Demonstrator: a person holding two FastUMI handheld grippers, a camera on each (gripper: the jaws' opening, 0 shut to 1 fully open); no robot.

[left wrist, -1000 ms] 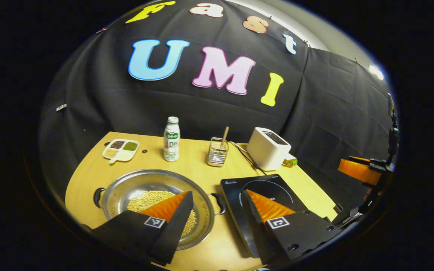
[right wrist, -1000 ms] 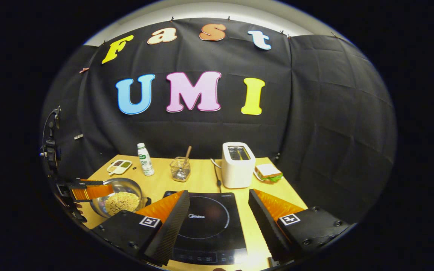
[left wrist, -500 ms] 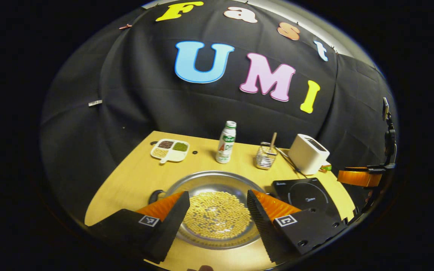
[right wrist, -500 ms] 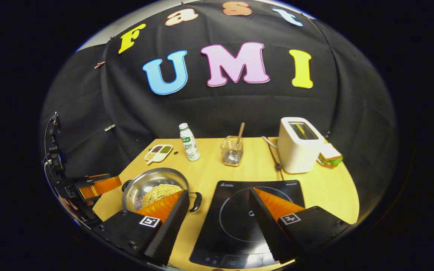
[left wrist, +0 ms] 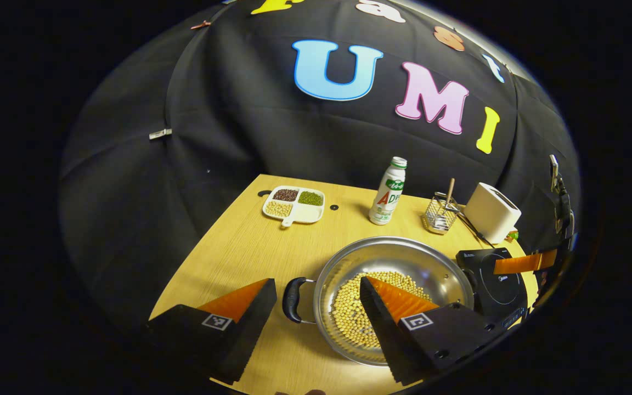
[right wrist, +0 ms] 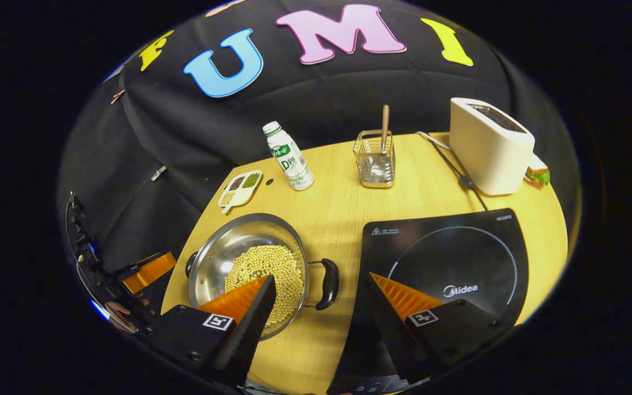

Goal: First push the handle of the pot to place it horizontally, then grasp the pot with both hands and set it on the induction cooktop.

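Both claws gape empty: left claw (left wrist: 316,288) straddles the pot's (left wrist: 404,263) left handle (left wrist: 291,299); right claw (right wrist: 319,285) straddles its right handle (right wrist: 328,283) beside the induction cooktop (right wrist: 458,258).

Silver pot (left wrist: 398,258) with black handles (right wrist: 328,283), black cooktop (right wrist: 447,258).

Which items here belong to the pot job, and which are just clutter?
In play: pot, its handle, induction cooktop, left gripper, right gripper.
Clutter: bottle, toaster, divided dish, wire holder, sandwich.
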